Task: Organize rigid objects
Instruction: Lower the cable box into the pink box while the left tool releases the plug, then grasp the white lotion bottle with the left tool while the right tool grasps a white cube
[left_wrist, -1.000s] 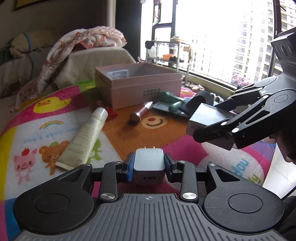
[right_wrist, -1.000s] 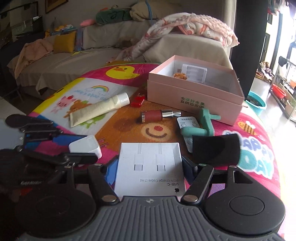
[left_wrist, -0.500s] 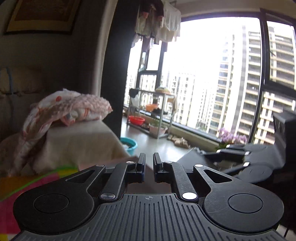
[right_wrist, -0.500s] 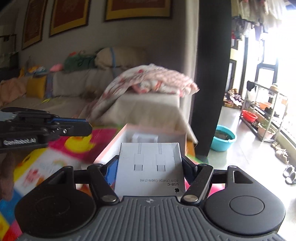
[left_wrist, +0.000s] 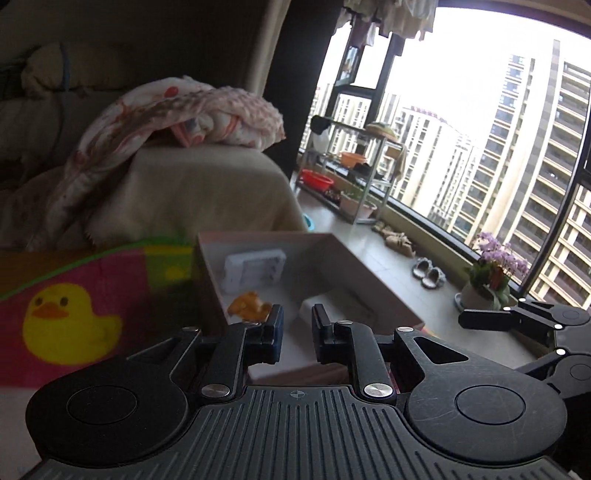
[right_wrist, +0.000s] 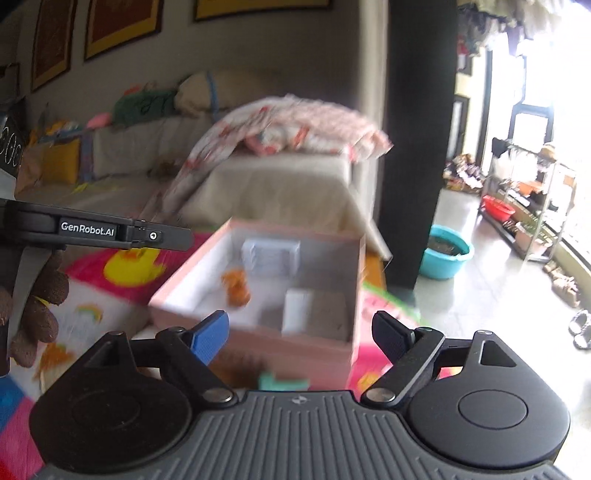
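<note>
**Both tongs empty over the box; two items delivered**

The left tongs (left_wrist: 294, 334) stand slightly apart with nothing between them, above the near edge of the open pink cardboard box (right_wrist: 258, 334). A second ago they clamped a white plug adapter. The right tongs (right_wrist: 301, 336) are spread wide and empty; half a second ago they still carried the white cable carton.

That white cable carton (right_wrist: 295, 309) now lies inside the box, beside a small orange toy (right_wrist: 236, 290) and a white plastic tray (right_wrist: 270, 254). The adapter's resting place cannot be confirmed. Judged: one deposit complete; a green tool (right_wrist: 282, 382) on the colourful cartoon play mat (left_wrist: 74, 295) remains to be collected.
</note>
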